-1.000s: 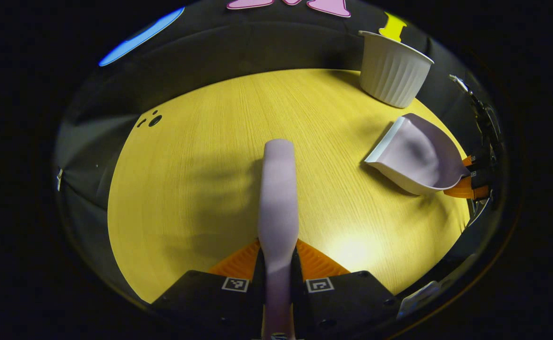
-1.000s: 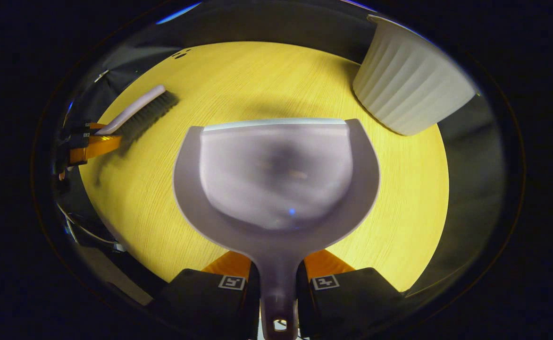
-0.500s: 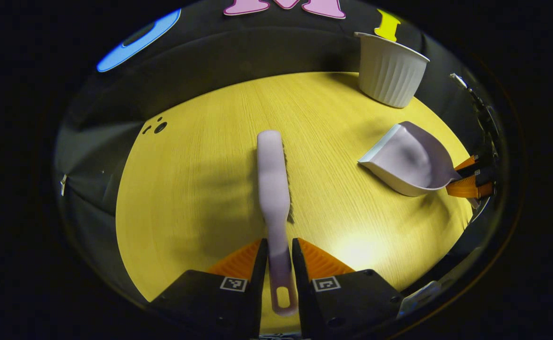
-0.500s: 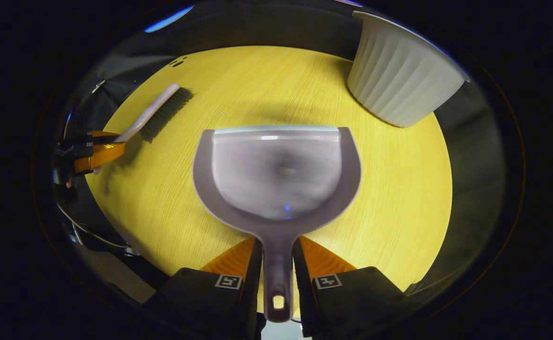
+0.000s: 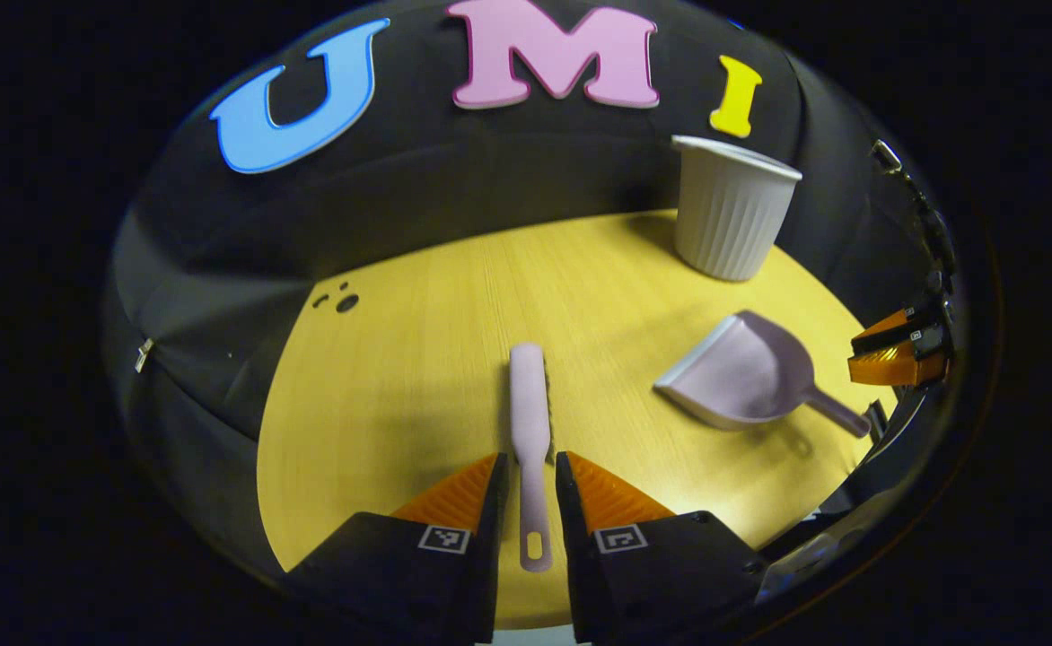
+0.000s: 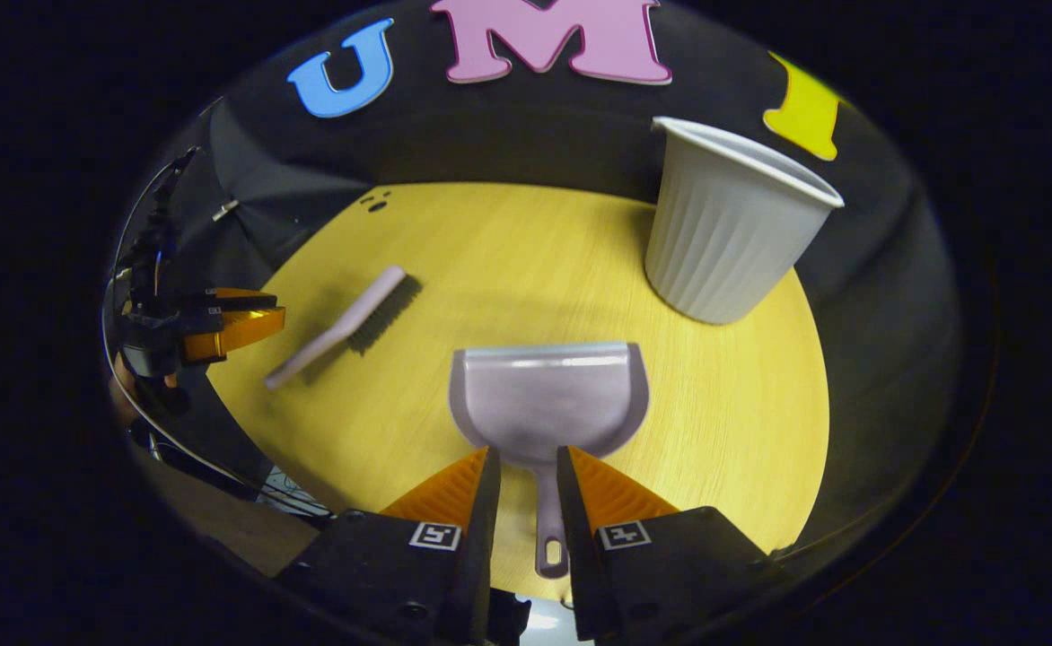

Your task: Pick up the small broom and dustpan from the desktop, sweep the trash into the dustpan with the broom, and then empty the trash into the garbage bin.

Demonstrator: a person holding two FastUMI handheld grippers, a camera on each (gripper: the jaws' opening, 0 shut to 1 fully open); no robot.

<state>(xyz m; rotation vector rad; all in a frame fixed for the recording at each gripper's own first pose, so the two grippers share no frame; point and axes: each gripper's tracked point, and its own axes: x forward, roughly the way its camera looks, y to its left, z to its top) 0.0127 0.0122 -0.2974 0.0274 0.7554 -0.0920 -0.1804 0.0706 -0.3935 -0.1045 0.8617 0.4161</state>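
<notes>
Tool (image 5: 526,489) fingers straddle slim plastic broom (image 5: 527,422).

Pale lilac broom (image 5: 527,422) with seemingly dark bristles, lilac dustpan (image 6: 549,397), ribbed white bin (image 6: 729,233), yellow wood-grain desktop (image 5: 418,377)

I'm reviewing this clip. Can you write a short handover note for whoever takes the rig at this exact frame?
Left gripper: open, fingers either side of the handle of the small lilac plastic broom, not gripping it.
Right gripper: open, straddling the handle of the lilac plastic dustpan.
Both tools lie flat on the yellow wooden desktop. The white ribbed garbage bin stands upright at the far right.
Done: no trash shows on the desktop and the pan looks empty.
Left: the bin's contents are hidden, so check them.
</notes>
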